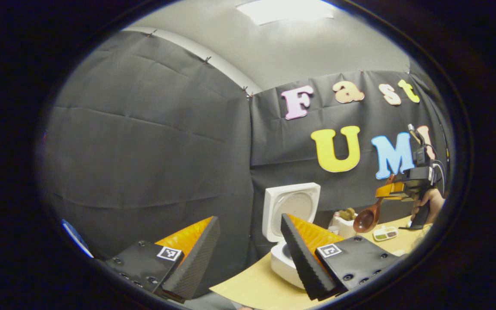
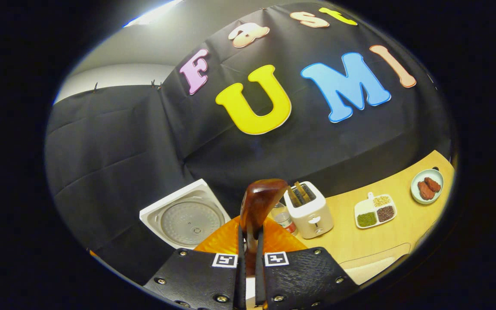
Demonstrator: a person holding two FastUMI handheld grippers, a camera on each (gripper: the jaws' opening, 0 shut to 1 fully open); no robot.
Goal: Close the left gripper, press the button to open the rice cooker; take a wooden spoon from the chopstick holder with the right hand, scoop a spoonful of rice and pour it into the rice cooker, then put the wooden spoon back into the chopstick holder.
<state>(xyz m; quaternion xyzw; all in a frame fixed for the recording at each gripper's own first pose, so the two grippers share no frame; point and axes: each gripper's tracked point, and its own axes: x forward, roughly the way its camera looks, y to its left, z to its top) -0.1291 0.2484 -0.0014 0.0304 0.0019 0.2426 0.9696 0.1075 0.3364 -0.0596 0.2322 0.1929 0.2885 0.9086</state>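
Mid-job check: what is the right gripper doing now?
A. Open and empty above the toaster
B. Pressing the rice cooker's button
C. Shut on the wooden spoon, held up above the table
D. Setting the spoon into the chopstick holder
C: in the right gripper view both fingers of the right gripper press on the wooden spoon, raised above the table, while the rice cooker lid stands open.

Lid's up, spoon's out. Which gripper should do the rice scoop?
Right. The right gripper is shut on the wooden spoon, lifted near the divided grain tray. The left gripper is open and holds nothing, by the open rice cooker.
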